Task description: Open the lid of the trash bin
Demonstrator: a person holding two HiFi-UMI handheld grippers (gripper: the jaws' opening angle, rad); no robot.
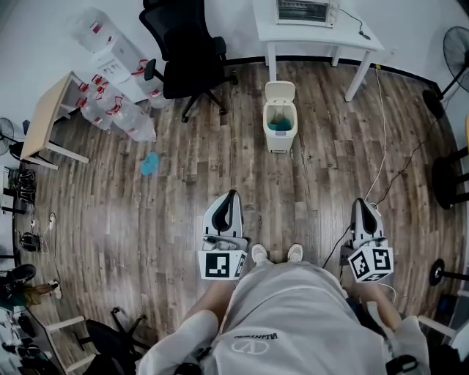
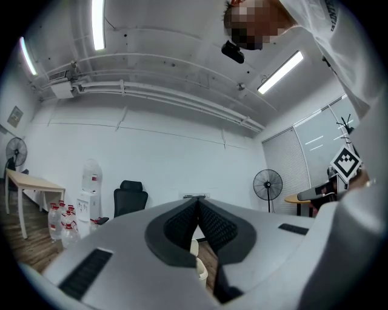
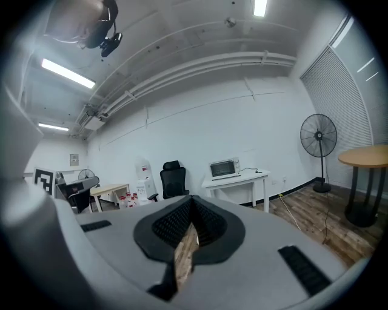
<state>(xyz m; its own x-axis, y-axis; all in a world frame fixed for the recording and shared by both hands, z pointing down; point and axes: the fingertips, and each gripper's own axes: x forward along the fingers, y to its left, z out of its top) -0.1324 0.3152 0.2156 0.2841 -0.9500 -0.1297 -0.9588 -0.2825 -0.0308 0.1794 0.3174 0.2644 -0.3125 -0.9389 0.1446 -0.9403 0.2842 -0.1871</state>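
A cream trash bin [image 1: 281, 138] stands on the wood floor ahead of me, in front of a white table. Its lid [image 1: 280, 91] is raised and stands upright at the back, and something teal lies inside. My left gripper [image 1: 232, 195] and right gripper [image 1: 359, 203] are held low near my feet, well short of the bin, both pointing toward it. In the left gripper view the left gripper [image 2: 197, 203] has its jaws closed together, with a sliver of the bin [image 2: 200, 270] showing below them. The right gripper [image 3: 191, 200] is shut too, holding nothing.
A white table [image 1: 366, 35] with a toaster oven [image 1: 304, 10] stands behind the bin. A black office chair [image 1: 183, 51] is to its left, then several water bottles [image 1: 117, 110] and a wooden desk [image 1: 42, 117]. A blue object [image 1: 149, 163] and a cable [image 1: 382, 146] lie on the floor.
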